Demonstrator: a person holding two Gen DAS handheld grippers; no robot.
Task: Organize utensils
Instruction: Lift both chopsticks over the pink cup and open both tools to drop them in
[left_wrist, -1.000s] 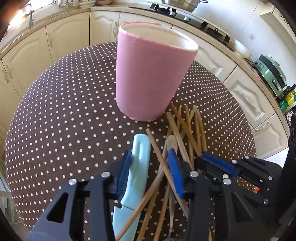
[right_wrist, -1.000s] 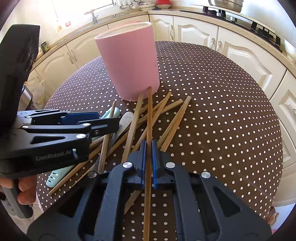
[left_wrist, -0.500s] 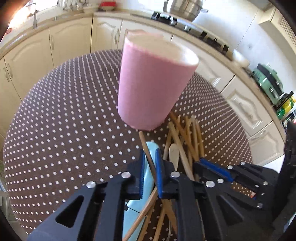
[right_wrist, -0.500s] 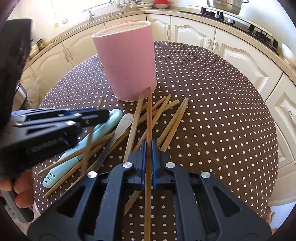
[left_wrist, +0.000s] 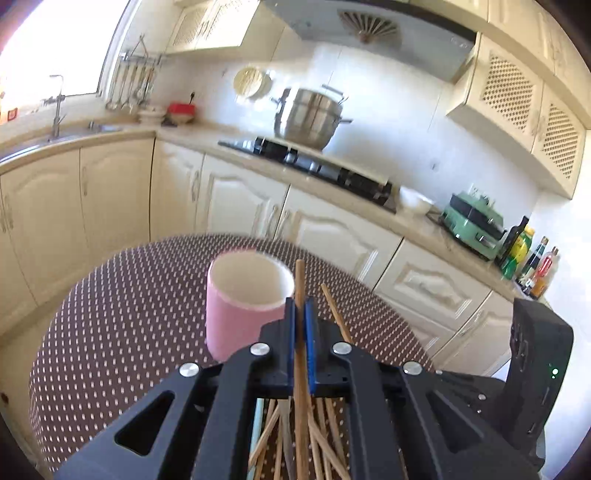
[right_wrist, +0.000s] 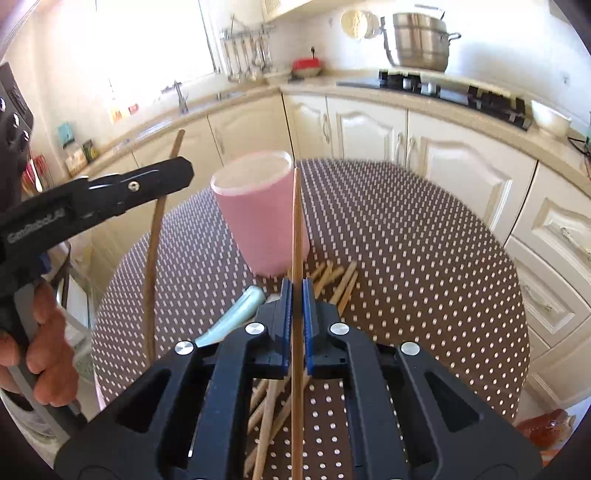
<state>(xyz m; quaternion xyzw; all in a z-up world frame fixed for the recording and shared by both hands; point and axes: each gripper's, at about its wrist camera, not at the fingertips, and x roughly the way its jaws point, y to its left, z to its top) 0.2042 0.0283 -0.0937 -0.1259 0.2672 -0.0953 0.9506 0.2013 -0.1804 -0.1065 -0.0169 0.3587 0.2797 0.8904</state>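
the left gripper (left_wrist: 300, 314) is clamped narrow on a dark wooden chopstick (left_wrist: 300, 280), and the right gripper (right_wrist: 295, 295) is pinched the same way on a paler chopstick (right_wrist: 296, 229). each stick runs straight through the blue pads, with a long length poking out past the tips and the rest trailing back under the gripper body. in the right wrist view the left one's stick (right_wrist: 155, 236) stands steeply, tip high.

the risk, as i judge it: a round, thin stick held at one narrow point can pivot or slide in the pads when tilted, so it could swing and miss the mouth, or knock the rim and tip the holder. the two sticks could also cross if both go in together.

below the grippers the loose chopsticks (right_wrist: 332, 277) and a pale blue-handled utensil (right_wrist: 236, 314) lie on the dotted table (right_wrist: 424, 258). just beyond them stands the pink cup (right_wrist: 258, 221), upright, its mouth open, near both stick tips.
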